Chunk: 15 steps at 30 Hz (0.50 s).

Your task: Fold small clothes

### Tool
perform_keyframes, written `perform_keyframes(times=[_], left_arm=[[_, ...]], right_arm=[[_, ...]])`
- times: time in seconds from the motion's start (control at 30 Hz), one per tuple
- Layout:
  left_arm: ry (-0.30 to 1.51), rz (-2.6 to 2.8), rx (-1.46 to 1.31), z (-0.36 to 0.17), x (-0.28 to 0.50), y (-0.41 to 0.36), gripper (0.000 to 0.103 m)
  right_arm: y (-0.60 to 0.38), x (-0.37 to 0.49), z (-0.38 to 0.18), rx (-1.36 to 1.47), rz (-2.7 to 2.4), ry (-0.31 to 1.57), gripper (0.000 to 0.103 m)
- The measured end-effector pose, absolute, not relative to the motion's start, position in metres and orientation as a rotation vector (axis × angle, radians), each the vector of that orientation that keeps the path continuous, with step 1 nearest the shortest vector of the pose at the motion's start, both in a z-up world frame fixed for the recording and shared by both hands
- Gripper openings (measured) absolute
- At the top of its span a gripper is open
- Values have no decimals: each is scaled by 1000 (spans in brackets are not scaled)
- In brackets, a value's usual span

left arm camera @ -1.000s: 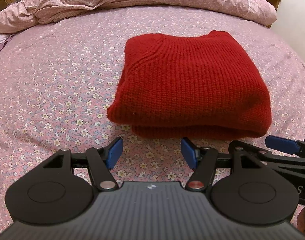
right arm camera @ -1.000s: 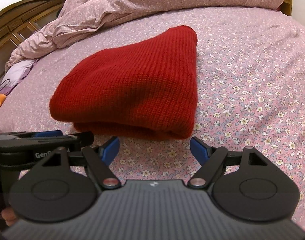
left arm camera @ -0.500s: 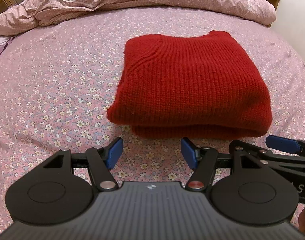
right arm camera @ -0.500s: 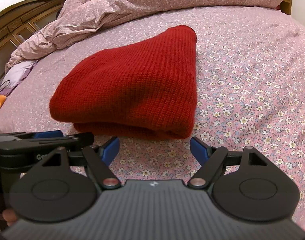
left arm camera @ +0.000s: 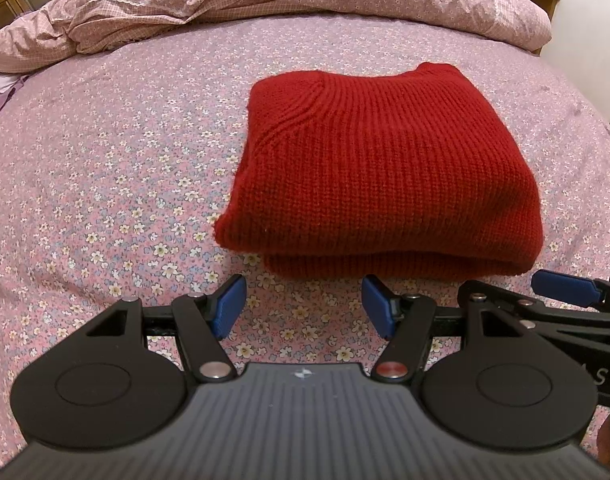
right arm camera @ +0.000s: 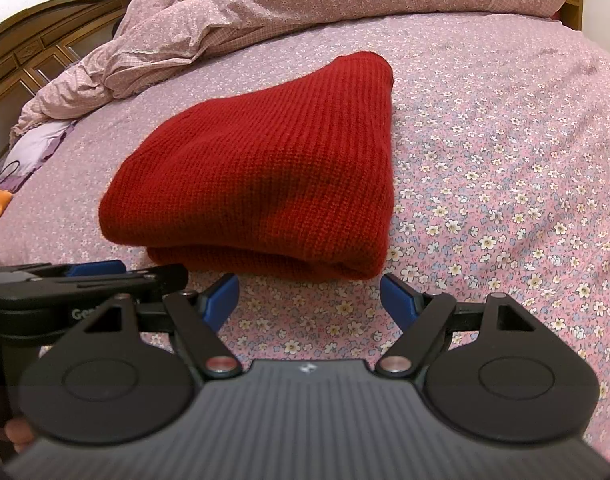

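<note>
Floral pink bedsheet (left arm camera: 105,184) carries the folded red knitted sweater (left arm camera: 385,168), at one o'clock from my left gripper (left arm camera: 303,305), eleven o'clock from my right gripper (right arm camera: 309,299); both gape empty just short of its near edge, equally near

White letters "Gen" can be read on the black body of the left gripper (right arm camera: 85,304), seen in the right wrist view just left of the near jaws; the rest of the word is hidden behind the jaw linkage. In the left wrist view, a single white "S" shows on the black body of the right gripper (left arm camera: 585,376), right of the jaws. No other text is legible.
</note>
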<state>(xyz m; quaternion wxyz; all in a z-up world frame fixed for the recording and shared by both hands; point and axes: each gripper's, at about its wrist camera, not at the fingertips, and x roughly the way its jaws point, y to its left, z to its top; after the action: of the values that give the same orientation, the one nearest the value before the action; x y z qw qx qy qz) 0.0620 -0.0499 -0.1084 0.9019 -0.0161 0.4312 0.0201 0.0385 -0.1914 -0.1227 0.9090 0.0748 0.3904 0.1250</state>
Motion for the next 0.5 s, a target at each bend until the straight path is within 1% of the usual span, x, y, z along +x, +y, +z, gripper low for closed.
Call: perform_keyframes(times=[0.5], left_arm=[[891, 42, -30, -108, 63, -50, 69]], right_arm=[[-191, 39, -122, 154, 258, 806, 79]])
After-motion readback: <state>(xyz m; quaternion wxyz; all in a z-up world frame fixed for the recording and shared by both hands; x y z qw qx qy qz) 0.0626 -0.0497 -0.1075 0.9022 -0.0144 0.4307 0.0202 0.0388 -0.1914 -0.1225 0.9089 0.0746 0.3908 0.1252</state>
